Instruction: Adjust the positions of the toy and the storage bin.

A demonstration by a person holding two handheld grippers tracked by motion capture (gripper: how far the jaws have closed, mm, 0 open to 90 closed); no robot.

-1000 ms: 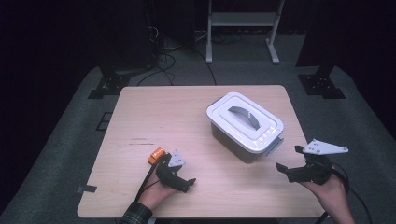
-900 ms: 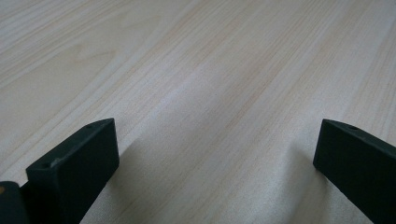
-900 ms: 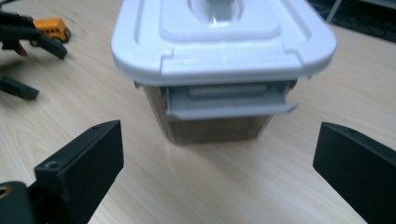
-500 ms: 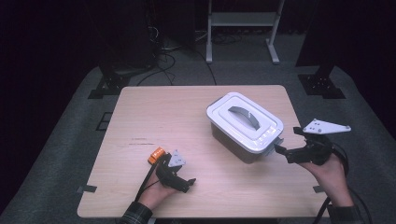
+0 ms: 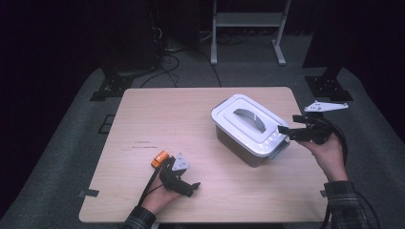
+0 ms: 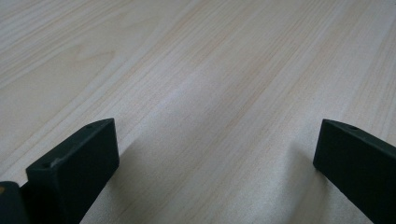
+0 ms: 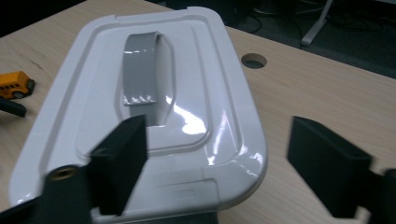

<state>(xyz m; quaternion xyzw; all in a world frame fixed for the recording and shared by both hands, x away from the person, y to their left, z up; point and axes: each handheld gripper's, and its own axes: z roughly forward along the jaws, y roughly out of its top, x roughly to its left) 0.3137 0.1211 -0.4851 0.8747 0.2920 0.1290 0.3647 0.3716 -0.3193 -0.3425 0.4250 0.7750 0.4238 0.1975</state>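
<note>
- Nearest the person, the left gripper [image 5: 191, 185] rests low on the wooden table [image 5: 172, 114] at its front left; in the left gripper view its black jaws stand wide apart with only bare wood grain between them, so it is released and grasps nothing
- Just behind that left hand lies a small orange toy [image 5: 160, 159] on the table, beside the gripper's grey plate; in the right gripper view it shows as a yellow-orange shape [image 7: 16, 84] at the far left, well apart from the box
- Farther along, at the table's right side, the right gripper [image 5: 285, 131] is held level with its tips at the near right corner of the white lidded box [image 5: 248, 131]; its jaws have just been closing, yet in the right gripper view they stand apart, one over the lid's edge and one out beside it, pads pressing on nothing
- The box stands right of the table's middle, its white lid [image 7: 140, 116] on, a grey handle [image 7: 140, 70] lying flat in the lid's recess
- Beyond the table, dark floor with cables and a metal stand [image 5: 246, 28]
</note>
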